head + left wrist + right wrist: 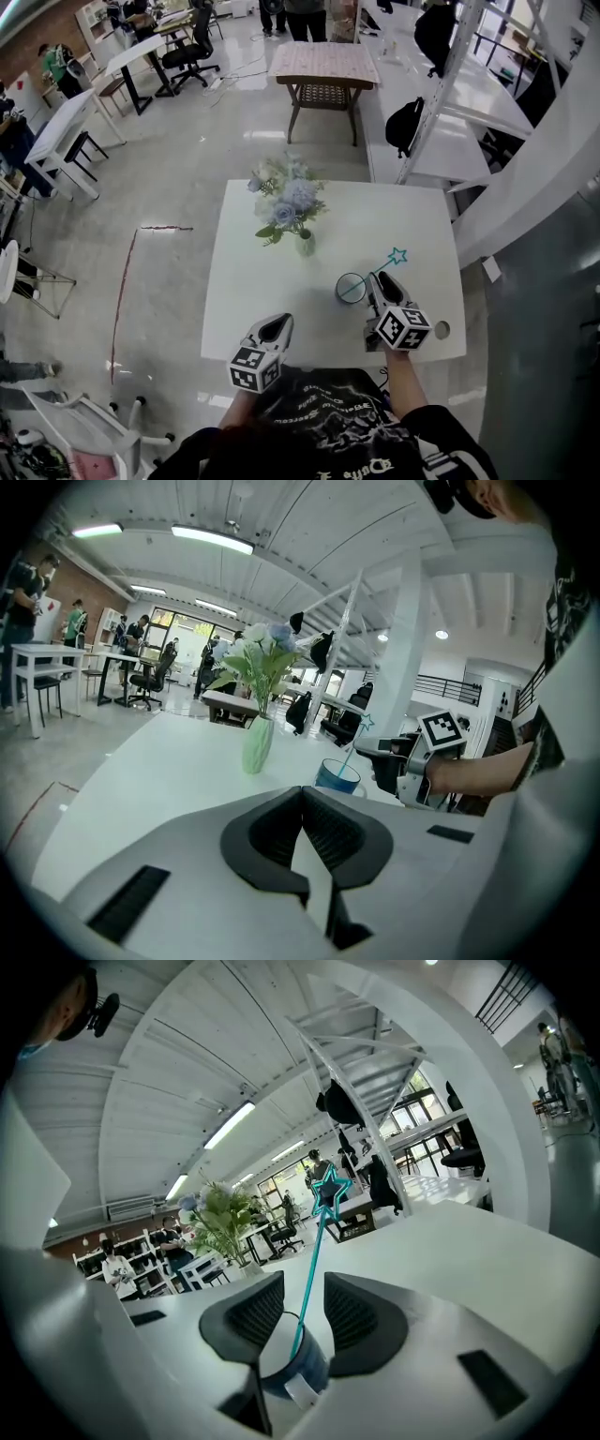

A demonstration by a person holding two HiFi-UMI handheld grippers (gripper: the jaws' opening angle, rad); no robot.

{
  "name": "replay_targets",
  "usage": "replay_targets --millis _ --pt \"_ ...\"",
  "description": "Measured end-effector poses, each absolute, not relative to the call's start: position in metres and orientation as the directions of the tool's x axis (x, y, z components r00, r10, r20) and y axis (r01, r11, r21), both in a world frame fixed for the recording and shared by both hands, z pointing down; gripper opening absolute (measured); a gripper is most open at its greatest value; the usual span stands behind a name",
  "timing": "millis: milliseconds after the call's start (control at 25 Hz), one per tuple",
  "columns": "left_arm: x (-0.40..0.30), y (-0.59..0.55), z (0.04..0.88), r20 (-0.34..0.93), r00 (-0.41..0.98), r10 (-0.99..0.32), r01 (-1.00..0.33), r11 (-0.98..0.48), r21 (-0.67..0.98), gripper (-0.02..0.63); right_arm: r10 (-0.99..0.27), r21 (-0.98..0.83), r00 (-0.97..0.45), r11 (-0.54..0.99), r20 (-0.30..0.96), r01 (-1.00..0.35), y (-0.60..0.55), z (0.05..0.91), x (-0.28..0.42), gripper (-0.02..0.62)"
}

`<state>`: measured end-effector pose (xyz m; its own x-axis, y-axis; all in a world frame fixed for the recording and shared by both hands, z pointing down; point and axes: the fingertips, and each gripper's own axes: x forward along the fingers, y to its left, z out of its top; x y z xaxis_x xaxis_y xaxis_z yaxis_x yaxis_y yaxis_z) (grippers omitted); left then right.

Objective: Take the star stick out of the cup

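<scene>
Two jaws of the right gripper stand apart, not yet touching the star stick that rises between them from the cup just below, apparently lined up to pinch its stem. The left gripper, jaws together, waits empty alongside.

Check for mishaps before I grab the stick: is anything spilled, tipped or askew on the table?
Nothing stands out: the cup and vase stand upright, the star stick merely leans in the cup, nothing spilled.

Flower vase, white table, office chair
</scene>
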<state>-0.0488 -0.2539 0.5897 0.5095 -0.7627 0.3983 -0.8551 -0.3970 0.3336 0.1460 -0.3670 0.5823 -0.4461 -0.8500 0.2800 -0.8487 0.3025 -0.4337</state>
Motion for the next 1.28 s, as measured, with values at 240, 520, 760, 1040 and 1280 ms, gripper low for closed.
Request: replay_targets --millis 240,520,760,1040,1280 --pt "-0.051 -0.256 0.588 0.395 0.483 -0.781 -0.868 -0.369 0.332 0.020 -0.836 -0.449 -0.466 0.312 0.289 -0.838 -0.372 0.587 0.143 0.096" --pt "-0.057 -0.252 0.586 0.379 0.460 -0.803 -0.876 -0.339 0.344 0.020 -0.829 -0.462 -0.494 0.341 0.263 -0.819 -0.374 0.583 0.139 0.028" --pt "-0.060 -0.248 0.587 0.377 0.457 -0.805 -0.875 -0.331 0.354 0.020 -0.822 -0.456 -0.524 0.387 0.224 -0.802 -0.375 0.572 0.129 0.021" --pt "-0.064 -0.248 0.587 0.374 0.458 -0.806 -0.873 -0.329 0.359 0.020 -0.829 -0.421 -0.525 0.413 0.193 -0.807 -0.373 0.556 0.123 0.021" --pt "-0.061 -0.246 0.588 0.367 0.482 -0.795 -0.862 -0.355 0.363 0.020 -0.843 -0.338 -0.521 0.455 0.135 -0.824 -0.364 0.524 0.119 0.021"
